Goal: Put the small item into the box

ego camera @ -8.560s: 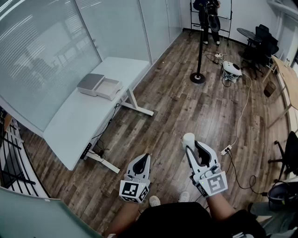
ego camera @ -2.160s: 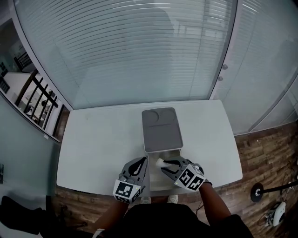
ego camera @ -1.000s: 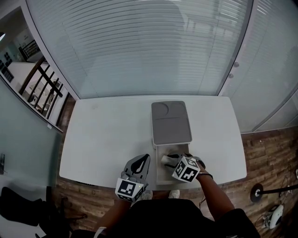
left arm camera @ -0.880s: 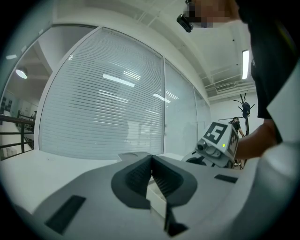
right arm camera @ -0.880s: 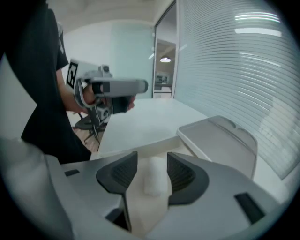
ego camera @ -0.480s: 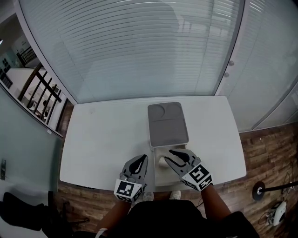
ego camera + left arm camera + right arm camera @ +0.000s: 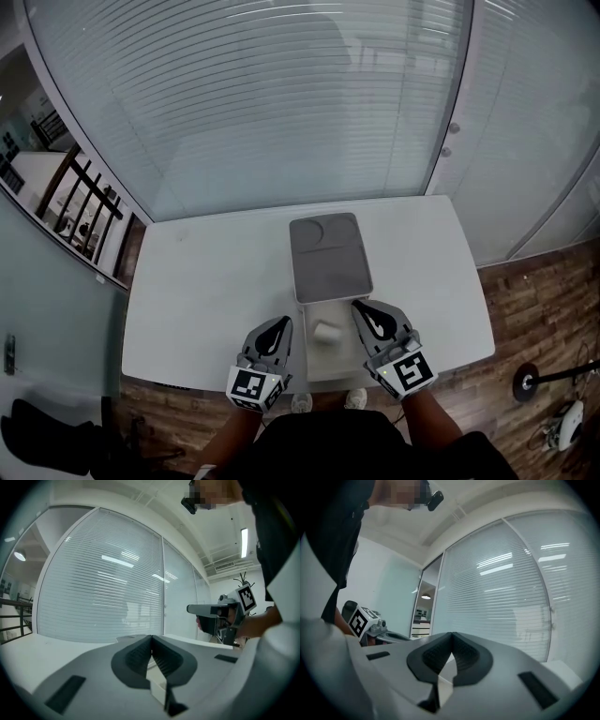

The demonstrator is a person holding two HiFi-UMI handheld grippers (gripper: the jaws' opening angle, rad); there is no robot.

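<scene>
Checking tongs first: how does each stand? (K.)

Left gripper (image 7: 282, 324): jaws together, tip to tip, nothing between them. It is held over the near part of the white table (image 7: 206, 291), just left of the box (image 7: 334, 364). Right gripper (image 7: 360, 307): jaws likewise closed and empty, at the box's right side. (R.)

Small item? (K.)

Small white item (image 7: 327, 332) lies inside the open box, toward its left wall, between the two grippers. Neither touches it. (R.)

Lid? (K.)

Grey lid (image 7: 328, 255) lies flat on the table at the box's far end. Touching it or just beside it, cannot tell. (R.)

Surroundings? (K.)

Glass wall with blinds (image 7: 281, 103) beyond the table's far edge; wood floor (image 7: 534, 309) to the right. (R.)
</scene>
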